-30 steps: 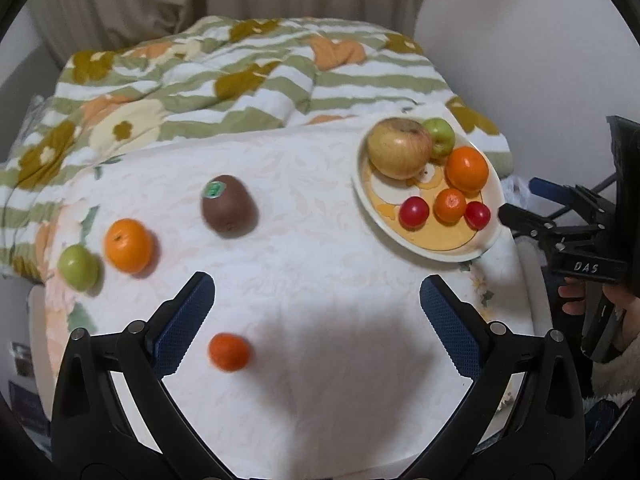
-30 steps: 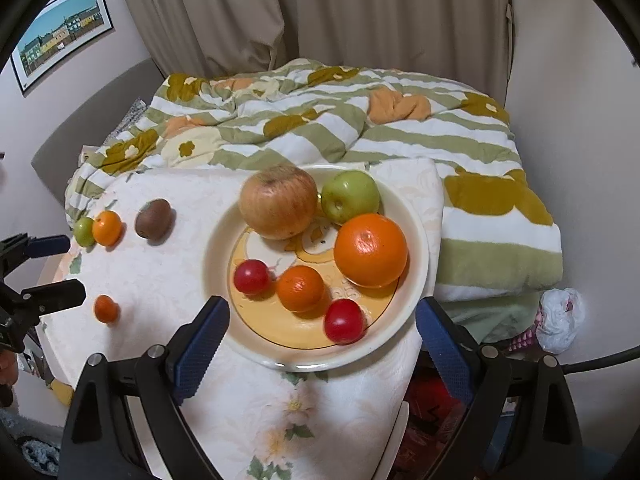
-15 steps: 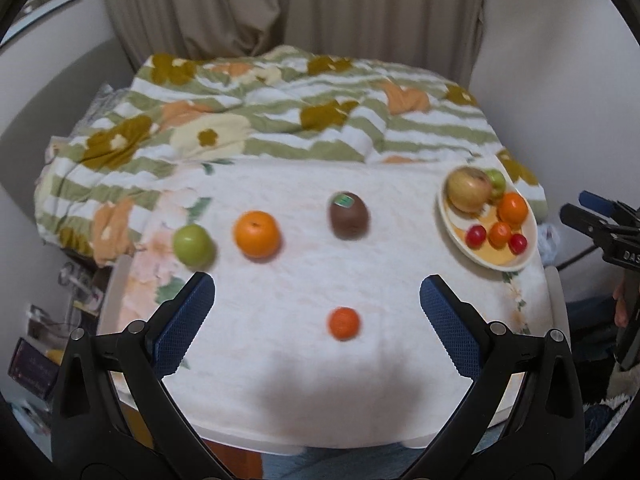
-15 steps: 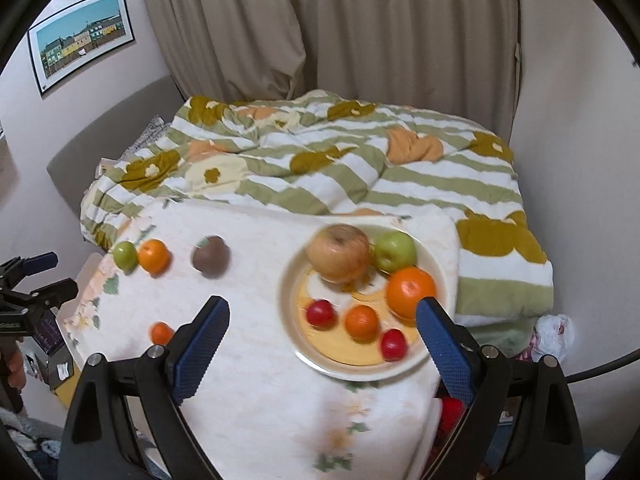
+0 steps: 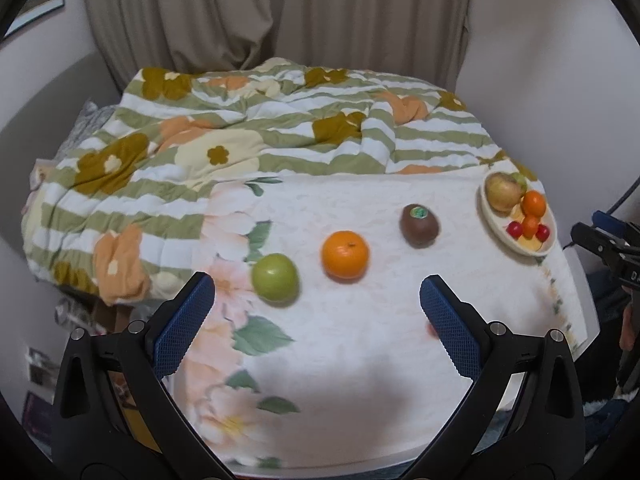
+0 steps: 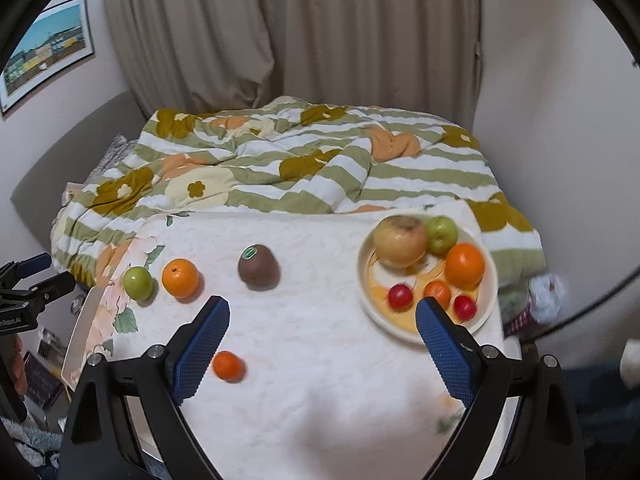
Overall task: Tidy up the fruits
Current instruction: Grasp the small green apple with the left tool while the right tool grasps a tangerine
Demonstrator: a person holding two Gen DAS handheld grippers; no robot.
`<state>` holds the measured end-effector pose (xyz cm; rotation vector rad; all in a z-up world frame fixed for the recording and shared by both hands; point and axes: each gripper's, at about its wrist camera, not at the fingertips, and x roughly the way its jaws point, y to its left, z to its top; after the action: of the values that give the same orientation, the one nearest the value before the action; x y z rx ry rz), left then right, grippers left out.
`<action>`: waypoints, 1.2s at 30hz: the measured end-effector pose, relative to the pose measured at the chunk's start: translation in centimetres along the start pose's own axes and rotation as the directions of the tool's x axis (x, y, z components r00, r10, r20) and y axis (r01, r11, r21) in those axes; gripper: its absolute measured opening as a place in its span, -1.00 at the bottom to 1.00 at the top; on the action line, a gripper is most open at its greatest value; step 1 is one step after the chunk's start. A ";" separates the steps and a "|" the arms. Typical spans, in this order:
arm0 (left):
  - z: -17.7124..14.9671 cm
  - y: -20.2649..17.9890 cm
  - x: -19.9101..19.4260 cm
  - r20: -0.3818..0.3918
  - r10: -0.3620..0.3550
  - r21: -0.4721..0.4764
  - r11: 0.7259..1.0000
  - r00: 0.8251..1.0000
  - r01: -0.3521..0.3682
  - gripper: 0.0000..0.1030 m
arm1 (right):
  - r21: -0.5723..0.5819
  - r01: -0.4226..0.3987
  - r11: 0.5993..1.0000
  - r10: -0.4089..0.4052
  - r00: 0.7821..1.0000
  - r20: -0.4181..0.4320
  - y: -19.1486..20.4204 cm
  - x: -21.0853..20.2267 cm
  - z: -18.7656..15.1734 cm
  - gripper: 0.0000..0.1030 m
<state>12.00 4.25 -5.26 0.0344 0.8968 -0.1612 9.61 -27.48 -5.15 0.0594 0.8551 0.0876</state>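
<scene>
both grippers, left gripper [image 5: 316, 314] and right gripper [image 6: 322, 334], hang empty with jaws spread; the round cream ceramic plate [image 6: 370, 304] at two o'clock gathers sorted fruit, and the fuzzy brown kiwi [image 6: 258, 265] waits outside.

Striped quilt [image 6: 320, 168]; curtain [image 6: 320, 32]; framed picture [image 6: 48, 52]

My left gripper [image 5: 316, 312] is a black plastic frame with two arms that curve forward to slim fingers [image 5: 182, 324], each faced with a blue pad of fine cross-hatched grip texture. Small silver screws sit at the pivots, two on either side. My right gripper [image 6: 322, 338] is the same build: black arms, blue textured pads [image 6: 442, 346], silver screw heads. Seen from the side, its black body carries white lettering, and a thin dark cable arcs away behind it.
</scene>
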 end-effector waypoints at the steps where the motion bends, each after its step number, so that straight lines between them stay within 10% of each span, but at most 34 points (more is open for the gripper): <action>1: 0.0 0.7 0.4 -0.008 -0.013 0.011 1.000 1.000 0.013 1.00 | 0.010 0.011 1.000 -0.010 1.000 -0.009 0.9 0.2 -0.2 0.81; 29: -0.6 5.9 14.2 -0.187 -0.165 0.276 0.937 0.968 0.214 0.99 | 0.194 0.168 0.967 -0.126 0.970 -0.209 10.2 9.4 -7.6 0.80; 36: -1.5 4.7 16.2 -0.261 -0.148 0.336 0.912 0.954 0.233 0.41 | 0.182 0.158 0.971 -0.113 0.965 -0.239 10.7 11.3 -7.9 0.62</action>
<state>21.48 7.02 -19.08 0.3175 1.0933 -0.5167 10.45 -15.53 -17.83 0.1813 1.0928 -0.1237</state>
